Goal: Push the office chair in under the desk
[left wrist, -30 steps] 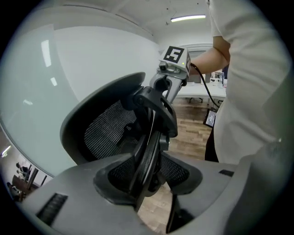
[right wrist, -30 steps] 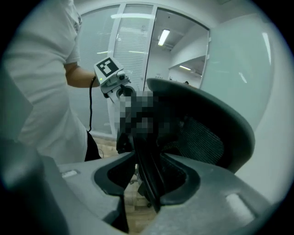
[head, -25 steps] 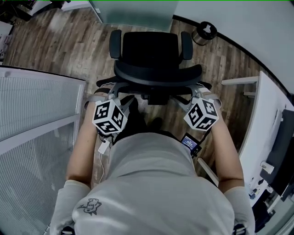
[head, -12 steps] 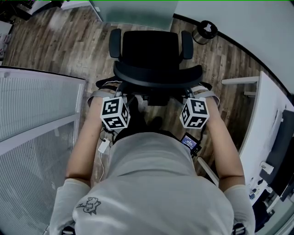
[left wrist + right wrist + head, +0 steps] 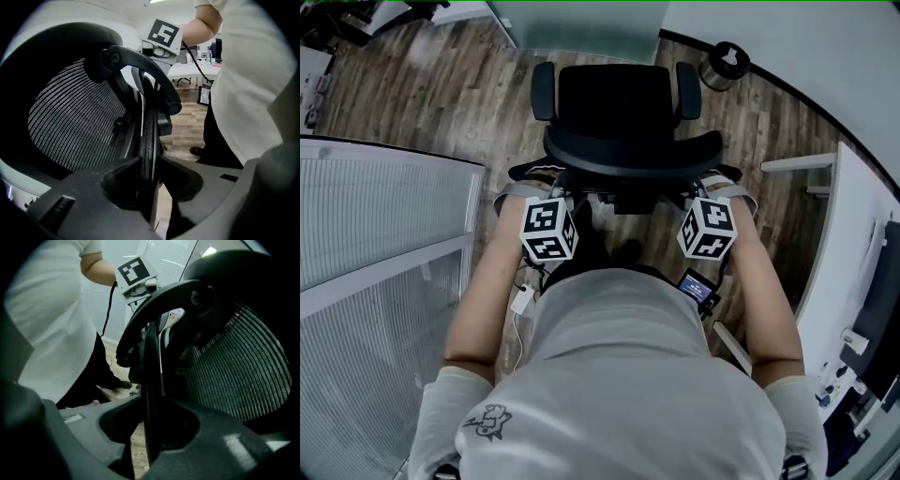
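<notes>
A black office chair (image 5: 619, 103) with a mesh back stands in front of me on the wood floor, its back toward me. In the head view my left gripper's marker cube (image 5: 548, 228) and my right gripper's marker cube (image 5: 708, 228) sit just behind the backrest's curved frame (image 5: 628, 157), one at each side. My left gripper (image 5: 150, 174) straddles the backrest's thin rim (image 5: 149, 136). My right gripper (image 5: 151, 420) straddles that rim (image 5: 151, 366) on the other side. Both pairs of jaws have just been closing, and the pads now touch the rim.
A ribbed glass partition (image 5: 384, 234) runs along the left. A white desk (image 5: 862, 225) with dark equipment lies at the right. A round bin (image 5: 727, 64) stands by the curved wall. Beyond the chair is a pale grey-green panel (image 5: 581, 23).
Both grippers have come down onto the backrest's rim and rolled a little. The left cube has shifted inward. The jaws have narrowed onto the rim.
</notes>
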{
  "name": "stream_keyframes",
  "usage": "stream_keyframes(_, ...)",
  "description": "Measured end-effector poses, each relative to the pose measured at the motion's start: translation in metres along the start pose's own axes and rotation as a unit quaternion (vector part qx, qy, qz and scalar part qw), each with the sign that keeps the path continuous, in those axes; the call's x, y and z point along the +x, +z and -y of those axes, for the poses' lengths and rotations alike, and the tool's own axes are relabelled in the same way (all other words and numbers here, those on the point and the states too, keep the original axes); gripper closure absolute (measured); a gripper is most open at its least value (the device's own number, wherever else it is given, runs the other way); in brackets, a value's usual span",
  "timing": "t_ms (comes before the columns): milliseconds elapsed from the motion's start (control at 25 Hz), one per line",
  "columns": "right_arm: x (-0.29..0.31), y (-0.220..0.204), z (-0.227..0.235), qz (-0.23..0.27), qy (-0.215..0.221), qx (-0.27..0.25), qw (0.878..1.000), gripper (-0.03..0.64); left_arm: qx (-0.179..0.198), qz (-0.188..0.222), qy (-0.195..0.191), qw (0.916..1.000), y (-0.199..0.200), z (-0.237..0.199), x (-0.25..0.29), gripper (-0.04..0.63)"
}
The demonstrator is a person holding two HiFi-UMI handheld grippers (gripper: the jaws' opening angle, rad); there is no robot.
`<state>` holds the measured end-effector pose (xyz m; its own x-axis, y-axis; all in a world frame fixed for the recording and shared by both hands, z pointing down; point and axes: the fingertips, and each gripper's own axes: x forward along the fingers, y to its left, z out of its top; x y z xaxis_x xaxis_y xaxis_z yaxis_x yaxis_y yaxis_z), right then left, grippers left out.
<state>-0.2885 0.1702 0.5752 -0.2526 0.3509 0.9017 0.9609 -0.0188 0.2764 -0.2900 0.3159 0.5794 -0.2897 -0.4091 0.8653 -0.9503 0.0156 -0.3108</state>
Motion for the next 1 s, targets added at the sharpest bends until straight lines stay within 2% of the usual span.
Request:
stream_keyframes(240, -0.003, -0.002, -0.006, -0.001, 0.007, 0.007, 1.0, 0.52, 0.004, -0.006, 0.002, 1.0, 0.003, 0.004, 0.0, 0.485)
stream_keyframes(560, -0.016, -0.015, -0.032, -0.007, 0.005, 0.031, 0.999, 0.518, 0.023, 0.002, -0.027, 0.9994, 0.022, 0.025, 0.001, 0.484)
stream_keyframes(1000, -0.044, -0.052, -0.078, -0.013, -0.009, 0.052, 0.999, 0.514, 0.056, 0.0, -0.073, 0.9958, 0.07, 0.069, 0.008, 0.478)
